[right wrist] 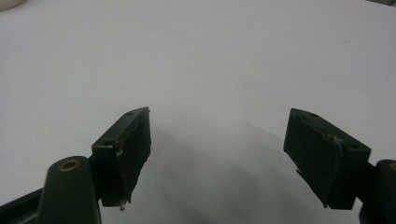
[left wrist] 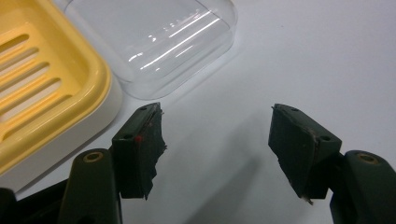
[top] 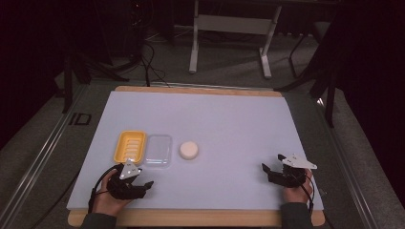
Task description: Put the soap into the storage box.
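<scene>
- The yellow soap dish (top: 130, 146) sits at the table's (top: 229, 119) left front, its long axis running away from the person.
- A clear lid (top: 158, 150) lies just right of it, parallel; a round soap (top: 189, 150) lies further right.
- The left gripper (top: 143, 180) rests near the dish, jaws apart, empty.
- The right gripper (top: 271, 163) is well apart, jaws spread, empty.

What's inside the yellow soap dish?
Nothing visible: the yellow soap dish shows just its slotted insert. The round soap lies apart on the table. Whatever sits beneath the slots is hidden.
</scene>
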The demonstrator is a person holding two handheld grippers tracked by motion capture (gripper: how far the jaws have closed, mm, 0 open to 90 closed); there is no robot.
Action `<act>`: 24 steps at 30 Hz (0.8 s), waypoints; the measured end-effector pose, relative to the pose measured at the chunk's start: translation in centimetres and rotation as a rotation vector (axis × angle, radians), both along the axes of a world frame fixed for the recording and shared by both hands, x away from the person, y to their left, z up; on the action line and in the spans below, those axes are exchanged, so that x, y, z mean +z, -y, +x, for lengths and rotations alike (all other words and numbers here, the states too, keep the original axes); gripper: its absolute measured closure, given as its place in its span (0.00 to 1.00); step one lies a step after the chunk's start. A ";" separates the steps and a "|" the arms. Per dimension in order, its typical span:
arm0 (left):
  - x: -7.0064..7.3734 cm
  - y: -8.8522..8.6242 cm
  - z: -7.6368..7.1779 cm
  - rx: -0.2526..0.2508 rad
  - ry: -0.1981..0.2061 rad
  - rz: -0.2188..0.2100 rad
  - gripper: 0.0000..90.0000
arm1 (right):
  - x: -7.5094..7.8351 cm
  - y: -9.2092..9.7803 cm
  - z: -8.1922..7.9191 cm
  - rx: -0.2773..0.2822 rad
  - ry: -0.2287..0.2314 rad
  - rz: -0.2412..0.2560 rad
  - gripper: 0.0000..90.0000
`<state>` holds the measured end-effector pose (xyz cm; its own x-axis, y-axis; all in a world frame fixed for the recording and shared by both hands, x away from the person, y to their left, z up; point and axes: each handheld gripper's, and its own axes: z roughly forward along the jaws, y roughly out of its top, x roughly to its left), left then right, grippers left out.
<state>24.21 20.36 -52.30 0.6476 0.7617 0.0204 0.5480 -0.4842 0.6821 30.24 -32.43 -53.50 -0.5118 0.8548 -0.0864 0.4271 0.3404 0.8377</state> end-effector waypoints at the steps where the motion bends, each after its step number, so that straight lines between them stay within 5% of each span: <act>1: 0.1 0.1 0.0 -0.003 -0.001 0.005 0.39 | 0.0 0.0 0.0 0.000 -0.001 0.000 0.25; 9: 0.4 1.3 0.7 -0.031 -0.006 0.012 0.39 | -0.1 -0.4 0.1 -0.003 -0.011 -0.042 0.25; 24: 1.8 3.4 2.6 -0.122 -0.015 0.094 0.39 | -0.1 -0.3 0.1 0.000 -0.013 -0.029 0.25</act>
